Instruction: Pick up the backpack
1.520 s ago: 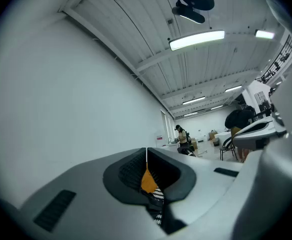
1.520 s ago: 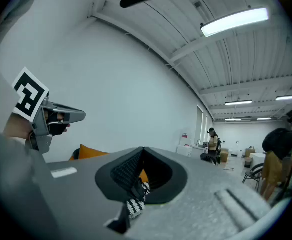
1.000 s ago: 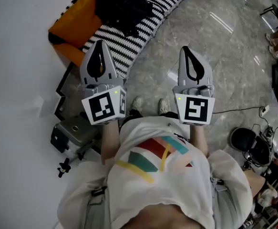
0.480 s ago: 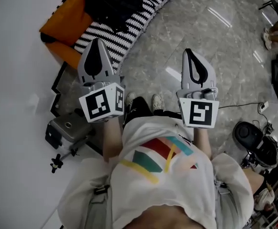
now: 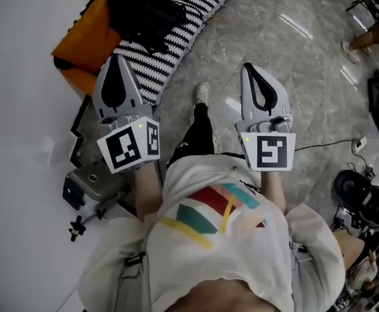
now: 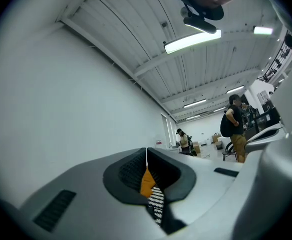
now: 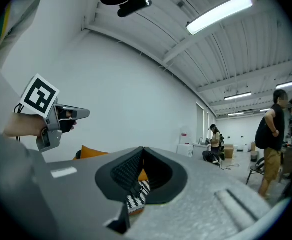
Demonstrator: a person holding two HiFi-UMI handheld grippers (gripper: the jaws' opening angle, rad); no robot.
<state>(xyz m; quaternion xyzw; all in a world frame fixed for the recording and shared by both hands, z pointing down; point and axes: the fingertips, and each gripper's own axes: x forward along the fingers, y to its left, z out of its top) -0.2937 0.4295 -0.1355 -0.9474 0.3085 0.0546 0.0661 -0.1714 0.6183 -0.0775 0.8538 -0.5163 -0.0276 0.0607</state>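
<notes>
Currently: both hand-held grippers closed, backpack untouched

Head view: left hand-held gripper (image 5: 115, 60) and right hand-held gripper (image 5: 249, 67) are held out over the floor (image 5: 293, 57), jaws together, nothing in them. The black backpack (image 5: 142, 10) lies on the orange cushion (image 5: 88, 34) and striped cover (image 5: 169, 41), ahead of the left one, apart from it.

Left gripper view: jaws meet at the tip; orange and striped fabric shows behind them.

Right gripper view: jaws together, empty.

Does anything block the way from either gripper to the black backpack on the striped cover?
Nothing visible does. The backpack lies on the striped cover, ahead of the left gripper; only cover and floor lie between. The right gripper is farther off. Both jaws are shut, empty.
</notes>
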